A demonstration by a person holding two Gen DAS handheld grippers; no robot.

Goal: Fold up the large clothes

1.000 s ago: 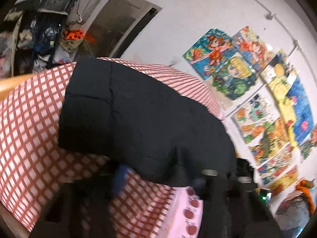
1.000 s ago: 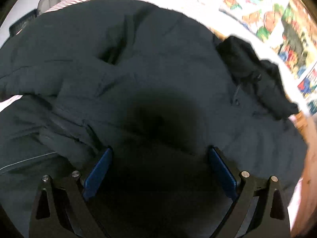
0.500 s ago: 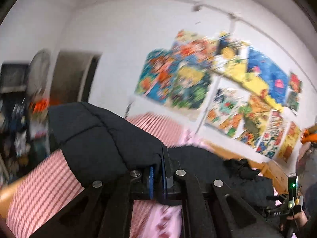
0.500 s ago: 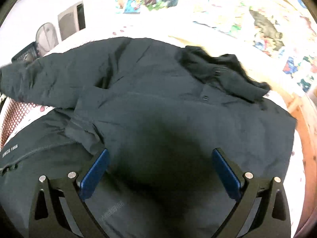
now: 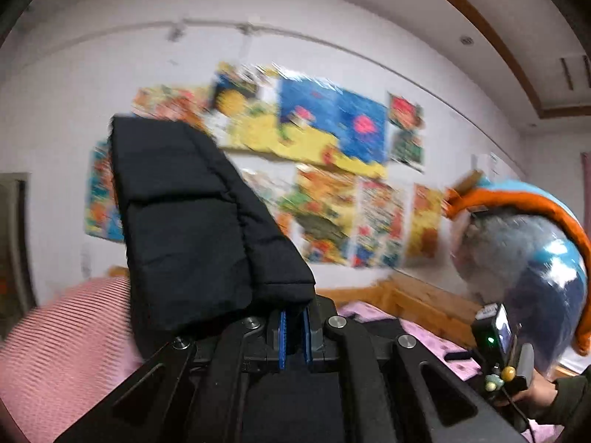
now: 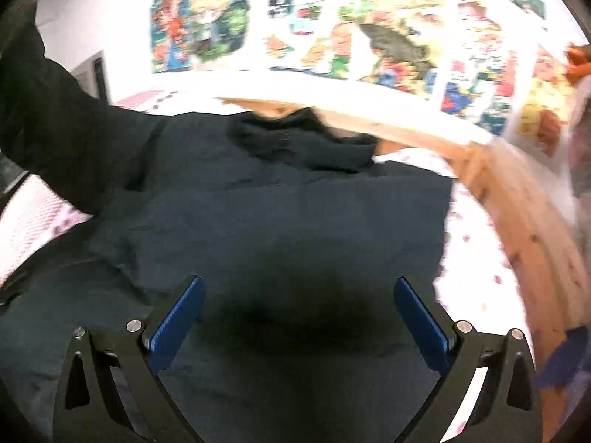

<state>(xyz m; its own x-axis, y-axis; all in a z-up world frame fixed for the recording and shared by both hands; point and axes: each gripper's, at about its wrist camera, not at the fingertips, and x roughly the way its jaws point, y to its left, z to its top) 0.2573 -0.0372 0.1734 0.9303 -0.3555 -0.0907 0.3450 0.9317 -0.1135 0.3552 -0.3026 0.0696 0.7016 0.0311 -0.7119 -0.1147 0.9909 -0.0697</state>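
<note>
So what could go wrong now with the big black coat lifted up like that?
The left tool pinches only a small edge of the sleeve, held high, so the padded cloth might slip out and flop back. The right tool is open above the coat's body, not holding it, so pulling the sleeve across could drag the whole coat out of shape. The view is blurry too, so the fold might land crooked.
</note>
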